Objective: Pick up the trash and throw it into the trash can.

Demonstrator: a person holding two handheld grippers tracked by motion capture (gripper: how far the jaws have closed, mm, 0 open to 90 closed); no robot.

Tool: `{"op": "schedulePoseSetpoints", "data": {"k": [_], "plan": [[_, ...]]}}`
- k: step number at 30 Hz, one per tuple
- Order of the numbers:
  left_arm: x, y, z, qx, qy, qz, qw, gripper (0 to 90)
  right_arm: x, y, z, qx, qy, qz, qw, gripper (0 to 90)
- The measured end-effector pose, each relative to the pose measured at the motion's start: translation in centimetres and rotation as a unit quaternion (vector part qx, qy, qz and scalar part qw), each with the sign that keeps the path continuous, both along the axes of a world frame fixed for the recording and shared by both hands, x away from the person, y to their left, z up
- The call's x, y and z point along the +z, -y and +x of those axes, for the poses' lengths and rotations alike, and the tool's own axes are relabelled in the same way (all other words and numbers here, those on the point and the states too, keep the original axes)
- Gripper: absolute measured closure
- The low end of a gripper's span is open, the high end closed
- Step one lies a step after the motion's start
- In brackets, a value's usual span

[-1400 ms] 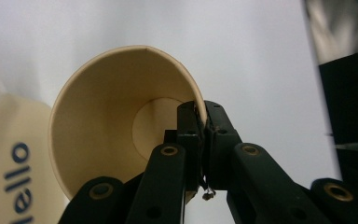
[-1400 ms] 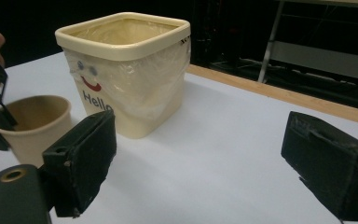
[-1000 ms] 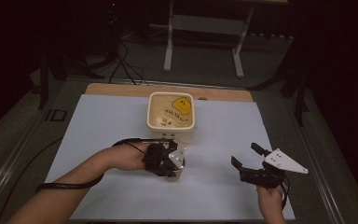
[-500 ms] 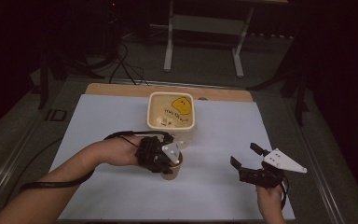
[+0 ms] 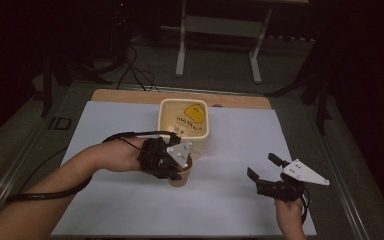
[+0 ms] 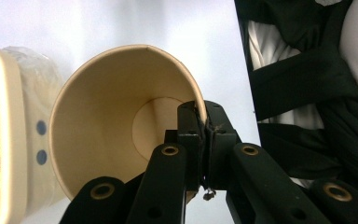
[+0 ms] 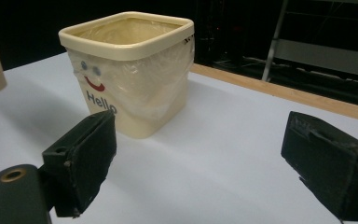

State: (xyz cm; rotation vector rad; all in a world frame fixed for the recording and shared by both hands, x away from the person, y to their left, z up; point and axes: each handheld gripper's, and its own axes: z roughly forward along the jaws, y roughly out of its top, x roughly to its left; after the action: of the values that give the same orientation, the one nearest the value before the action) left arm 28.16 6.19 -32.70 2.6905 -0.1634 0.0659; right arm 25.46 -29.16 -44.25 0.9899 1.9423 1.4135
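looking down from the high view, you see your left gripper above a brown paper cup on the white table cover, just in front of the cream bin. how the grip sits is hidden there under the grey plate. your left gripper view settles it: the jaws are clenched on the cup's rim, one pad inside the wall and one outside, and the cup is tilted so you look straight into its bare bottom, with the bin close at its side.

your right gripper rests low at the near right of the cover, well apart from the cup, its jaws released and wide with nothing between them.

the right gripper view gives you the bin's front, which the high view hides: a clear plastic liner, two blue dots, a red smile and the word "hello". from above you get a yellow shape and dark writing inside, too small to read.
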Motion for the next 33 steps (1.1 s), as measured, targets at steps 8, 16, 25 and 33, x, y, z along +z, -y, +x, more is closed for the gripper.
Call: {"op": "schedulePoseSetpoints", "data": {"k": [8,16,25,33], "plan": [[1.5,-0.6,0.4,0.01,0.008,0.001,0.9999,88.2,0.0,0.0,0.0,0.001,0.001,0.0,1.0,10.2],[3.7,-0.5,0.8,0.013,0.028,-0.001,0.9995,88.2,0.0,0.0,0.0,0.001,0.001,-0.001,1.0,10.2],[5.6,-0.3,1.9,0.015,0.036,-0.008,0.9992,88.2,0.0,0.1,0.0,0.003,-0.002,-0.001,1.0,10.2],[6.6,0.1,2.3,0.015,0.049,-0.006,0.9987,88.1,0.0,0.1,0.0,0.004,-0.001,0.0,1.0,10.2]]}}
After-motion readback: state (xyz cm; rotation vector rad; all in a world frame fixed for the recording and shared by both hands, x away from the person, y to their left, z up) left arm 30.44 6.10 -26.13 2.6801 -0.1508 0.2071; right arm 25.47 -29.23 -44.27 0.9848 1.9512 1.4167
